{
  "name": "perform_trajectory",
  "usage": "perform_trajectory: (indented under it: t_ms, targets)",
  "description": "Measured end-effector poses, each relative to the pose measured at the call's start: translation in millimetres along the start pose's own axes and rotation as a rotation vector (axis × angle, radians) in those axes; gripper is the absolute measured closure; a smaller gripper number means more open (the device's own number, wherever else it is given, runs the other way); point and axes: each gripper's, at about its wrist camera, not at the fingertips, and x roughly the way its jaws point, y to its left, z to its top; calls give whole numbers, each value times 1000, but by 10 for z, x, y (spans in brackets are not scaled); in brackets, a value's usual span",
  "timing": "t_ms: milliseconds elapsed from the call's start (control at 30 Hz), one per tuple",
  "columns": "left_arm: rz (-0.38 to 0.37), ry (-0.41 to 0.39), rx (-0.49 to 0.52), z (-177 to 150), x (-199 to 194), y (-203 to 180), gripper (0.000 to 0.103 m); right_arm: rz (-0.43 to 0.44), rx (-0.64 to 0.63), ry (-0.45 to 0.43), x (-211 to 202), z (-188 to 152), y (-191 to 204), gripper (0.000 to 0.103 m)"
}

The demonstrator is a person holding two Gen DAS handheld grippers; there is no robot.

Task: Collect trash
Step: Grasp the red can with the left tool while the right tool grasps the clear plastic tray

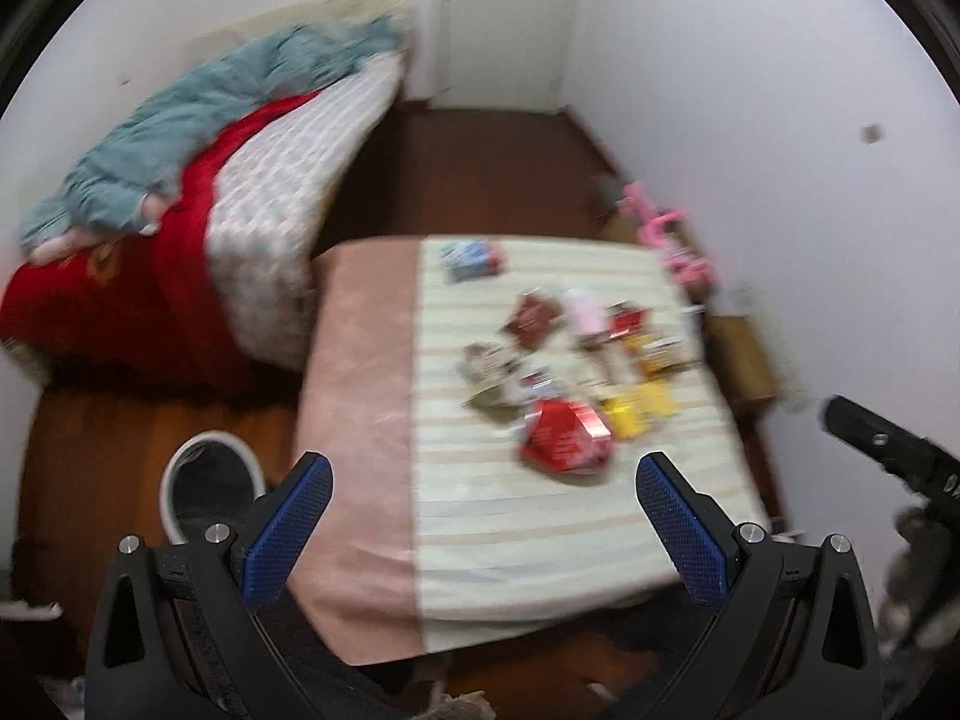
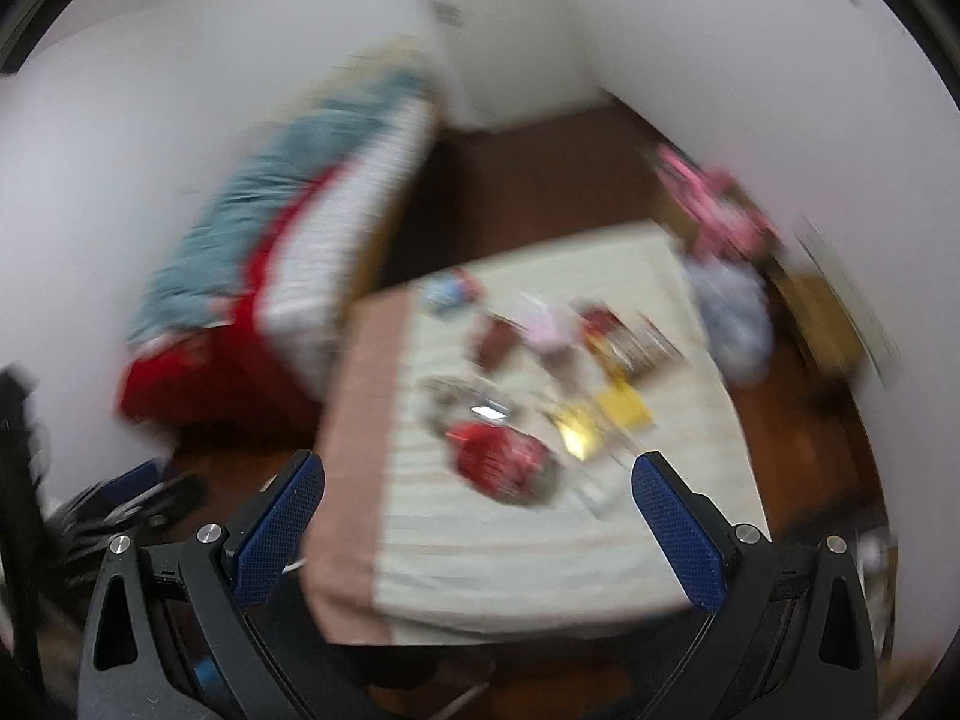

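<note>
1. Left gripper (image 1: 483, 480) and right gripper (image 2: 478, 477) both hang above the table (image 1: 540, 552), fingers spread wide, empty.
2. Wrappers (image 1: 564, 435) lie scattered on the striped cloth.
3. The white bin (image 1: 210, 480) stands on the floor left of the table; contents unclear.

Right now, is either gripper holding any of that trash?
No. The left gripper and right gripper are both open and empty; the wrappers lie on the table.
</note>
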Motion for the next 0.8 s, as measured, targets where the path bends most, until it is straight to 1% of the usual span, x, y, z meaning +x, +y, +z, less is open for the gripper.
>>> perform_trajectory:
  t_ms: [67,133,233,300,367,433,500,567,633,700,767,800]
  targets:
    - [76,54,-22,-57,449,65,0,-41,97,31,336,-42,-218,0]
    - [116,123,-40,-102,843,149,0,-102,207,83,804,-96,-477,0]
    - [148,212,-76,-167,1313,239,0,-148,322,160,1422,-175,-755,0]
    - [169,261,-98,-209,1547,278,0,-173,363,208,1809,-216,-892,0]
    - [180,308,-122,-230,1778,321,0,-194,404,235,2071,-266,-1020,4]
    - [182,347,-151,-229,1959,342,0,-209,441,259,2339,-280,-1087,5]
    - [159,376,-187,-231,2075,350,0,-238,461,266,2518,-279,-1137,5]
    - [116,410,-238,-247,2169,323,0,-261,456,277,2656,-265,-1161,5]
    - [31,447,-292,-274,2244,250,0,-277,425,296,2782,-257,-1149,7]
    - [-45,481,-331,-297,2328,139,0,-308,335,301,2801,-230,-1055,23]
    - [-120,512,-352,-311,2414,-12,0,-336,268,319,2780,-237,-1022,34]
    - [-156,525,-362,-307,2458,-101,0,-342,254,322,2748,-241,-1050,35]
